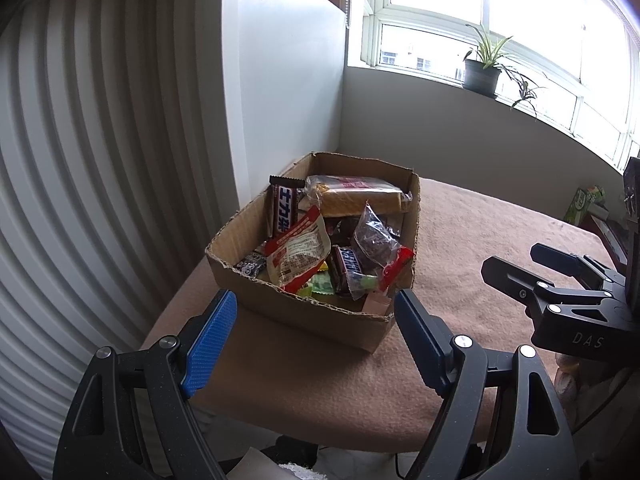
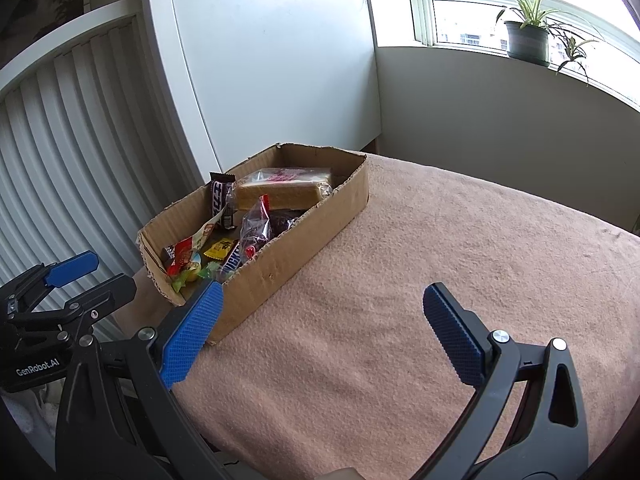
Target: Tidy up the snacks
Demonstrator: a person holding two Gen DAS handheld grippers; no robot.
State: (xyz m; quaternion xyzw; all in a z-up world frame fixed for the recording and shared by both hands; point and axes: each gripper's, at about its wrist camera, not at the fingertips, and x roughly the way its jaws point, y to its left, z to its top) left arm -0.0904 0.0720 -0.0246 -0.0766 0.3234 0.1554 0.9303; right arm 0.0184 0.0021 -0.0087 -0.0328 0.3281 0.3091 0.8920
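Left gripper [image 1: 316,336] nearest the lens: jaws wide apart, nothing between them, hanging just short of the near wall of the box [image 1: 312,316]. Right gripper [image 2: 320,336] likewise spread wide and empty, over bare blanket [image 2: 460,248] to the right of the box.

Box sits on the blanket near its left edge, open top, torn rim. Snacks [image 1: 320,248] heaped loose inside: chocolate bar [image 1: 285,210] standing on end against the left wall, wrapped cake slab [image 1: 354,196] at the back, clear bag [image 1: 374,240] and a red-and-white pouch [image 1: 298,254] on top, small candies beneath.

Risks, as judged:
- Wrappers overlap; closing on one likely drags a neighbour up and out.
- Crinkly film is slippery; a shallow pinch may let go mid-lift.
- Box looks light and unanchored; a finger catching the rim would shove it toward the blanket edge.
- Cake slab is soft; a hard squeeze would crush it.
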